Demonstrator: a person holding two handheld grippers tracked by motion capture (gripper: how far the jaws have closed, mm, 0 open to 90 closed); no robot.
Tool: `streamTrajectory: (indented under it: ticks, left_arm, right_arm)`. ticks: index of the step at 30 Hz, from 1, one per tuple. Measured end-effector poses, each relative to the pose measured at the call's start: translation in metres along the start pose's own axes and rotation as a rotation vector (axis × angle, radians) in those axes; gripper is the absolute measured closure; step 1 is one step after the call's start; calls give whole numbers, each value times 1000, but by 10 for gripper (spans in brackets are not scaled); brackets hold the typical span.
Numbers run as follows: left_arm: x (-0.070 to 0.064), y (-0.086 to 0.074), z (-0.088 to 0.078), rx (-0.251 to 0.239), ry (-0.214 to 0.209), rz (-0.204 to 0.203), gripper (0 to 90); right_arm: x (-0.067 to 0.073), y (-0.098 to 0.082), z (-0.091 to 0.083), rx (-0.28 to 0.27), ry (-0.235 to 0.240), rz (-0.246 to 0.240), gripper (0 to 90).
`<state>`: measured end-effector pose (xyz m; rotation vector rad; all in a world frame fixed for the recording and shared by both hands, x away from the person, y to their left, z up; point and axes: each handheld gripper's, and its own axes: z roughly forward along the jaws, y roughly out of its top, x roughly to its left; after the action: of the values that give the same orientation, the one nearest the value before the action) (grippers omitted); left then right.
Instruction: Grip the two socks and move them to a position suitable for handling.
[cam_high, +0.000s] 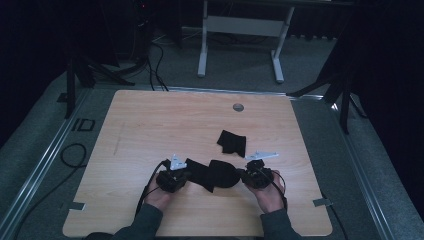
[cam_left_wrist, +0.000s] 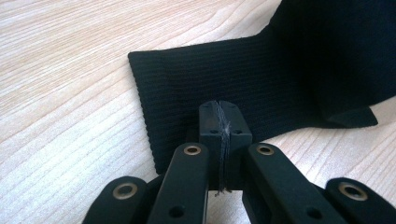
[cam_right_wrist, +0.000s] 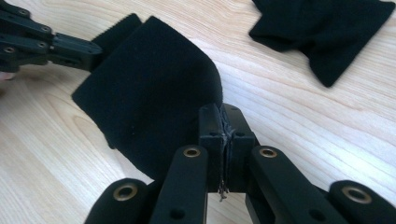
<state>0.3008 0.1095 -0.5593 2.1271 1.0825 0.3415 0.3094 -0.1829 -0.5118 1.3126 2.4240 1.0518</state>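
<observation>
- I see bare table (cam_high: 150, 130) left and far of my grippers
- A second black cloth (cam_high: 232, 142) lies just beyond the right gripper (cam_high: 248, 174)

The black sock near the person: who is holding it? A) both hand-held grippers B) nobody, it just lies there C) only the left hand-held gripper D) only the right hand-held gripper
A: the left hand-held gripper is shut on the ribbed end of the black sock, and the right hand-held gripper is shut on its other end.
</observation>
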Motion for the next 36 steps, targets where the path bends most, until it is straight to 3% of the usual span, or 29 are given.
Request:
streamTrajectory:
  ticks: [15,19,22,28,33,36]
  left_arm:
    - [8,-6,-10,22,4,0,888]
    - [12,-7,-13,30,36,5,873]
    - [21,-7,-15,32,75,-17,864]
    - [22,-8,-16,36,85,-14,859]
    - [21,-8,-17,32,77,-14,843]
    - [22,-7,-20,-12,25,-26,757]
  right_arm:
    - [-15,-16,-5,44,-33,22,881]
    - [-17,-22,-5,62,-32,23,881]
    - [-18,-27,-3,84,-31,20,881]
    - [-23,-30,2,94,-29,34,881]
    - [-30,-30,7,95,-33,51,831]
    - [-30,-28,5,78,-37,56,738]
